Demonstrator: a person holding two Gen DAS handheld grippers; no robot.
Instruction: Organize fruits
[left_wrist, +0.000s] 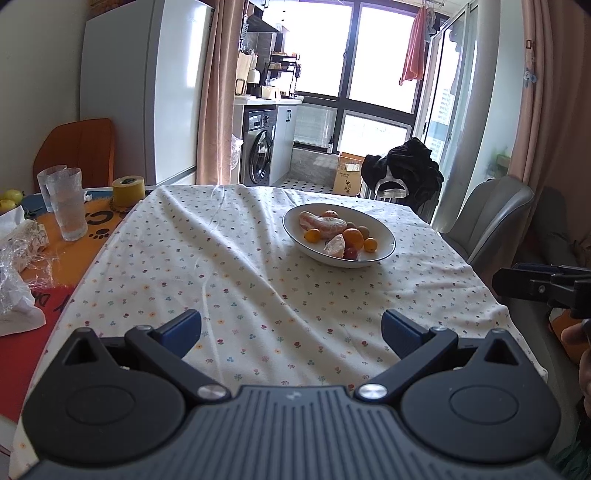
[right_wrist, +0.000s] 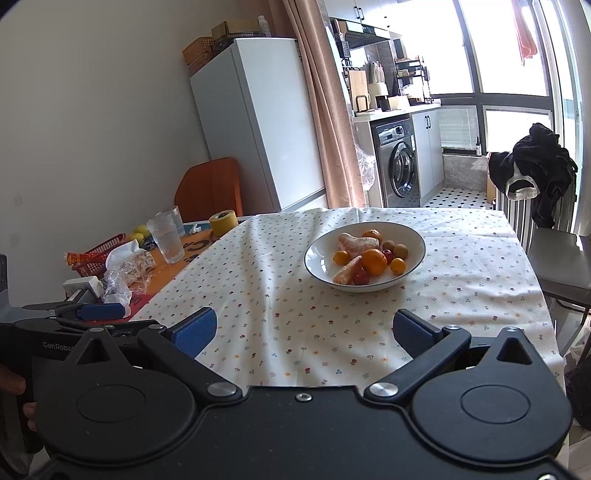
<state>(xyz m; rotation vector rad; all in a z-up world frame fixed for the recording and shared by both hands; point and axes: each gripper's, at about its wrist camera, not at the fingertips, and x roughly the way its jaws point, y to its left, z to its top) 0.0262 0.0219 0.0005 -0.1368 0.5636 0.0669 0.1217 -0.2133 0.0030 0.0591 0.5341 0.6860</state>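
Left gripper and right gripper, jaws wide, empty, well short of fruit bowl, poised to reach

Left gripper, fingers spread, hovers near the fruit bowl.

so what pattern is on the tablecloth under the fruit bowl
White tablecloth with small scattered multicoloured flowers, clearest in the right wrist view; the bowl sits on it.

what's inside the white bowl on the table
The bowl holds mixed fruit: a large orange, peeled citrus pieces, small orange, red and brown fruits. Anything beneath the pile is hidden.
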